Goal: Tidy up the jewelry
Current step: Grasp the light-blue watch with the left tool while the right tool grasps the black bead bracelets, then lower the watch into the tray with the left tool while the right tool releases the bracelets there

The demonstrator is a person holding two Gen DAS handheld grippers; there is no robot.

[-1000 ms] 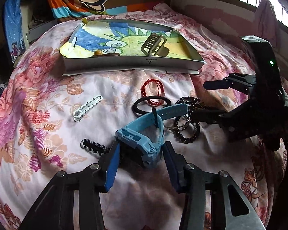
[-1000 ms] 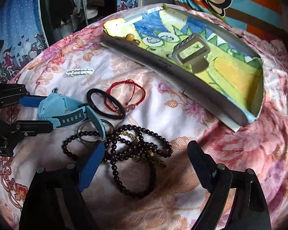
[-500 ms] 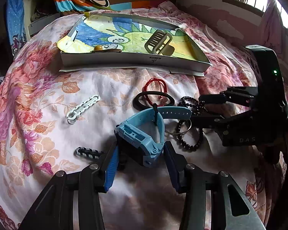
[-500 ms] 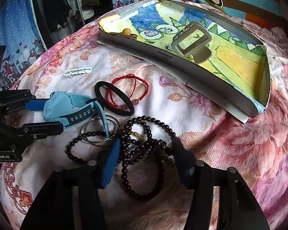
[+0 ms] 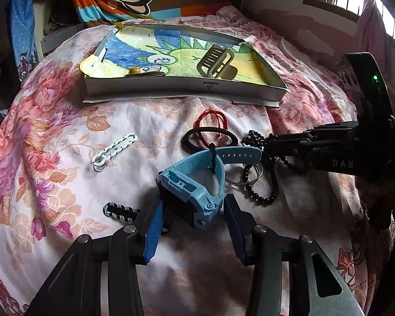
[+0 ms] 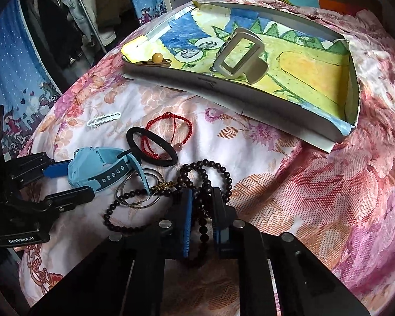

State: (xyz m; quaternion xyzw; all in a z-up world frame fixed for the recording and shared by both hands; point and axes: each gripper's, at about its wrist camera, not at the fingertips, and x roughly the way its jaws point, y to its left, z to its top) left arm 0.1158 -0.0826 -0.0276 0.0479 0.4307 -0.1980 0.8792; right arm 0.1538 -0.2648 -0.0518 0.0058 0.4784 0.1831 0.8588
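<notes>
The right tool (image 6: 200, 205) is closing its jaws on the dark bead string (image 6: 205, 176), whose strands already run between the blue pads near the middle of the bed (image 6: 289, 184), on the flowered cover. The left tool (image 5: 194, 218) grips the light blue watch (image 5: 192, 184) by its body, just beside the beads toward the bed's near edge; the pads press on both sides of the case.

To do this step well, the right tool should catch several strands together, since a single strand would likely slip out of a pinch. The beads lie tangled over thin silver rings (image 6: 139, 192) and a small gold piece (image 6: 166, 185), so a slow, straight lift lets those drop free rather than ride along. The watch strap end overlaps the rings too, so the left tool does best to hold steady while the beads come away.

The open box (image 6: 297, 123) at the far side of the bed already holds a grey hair claw (image 6: 239, 55) and a yellow bead tie (image 6: 155, 59), and its bare yellow end looks the natural spot.
</notes>
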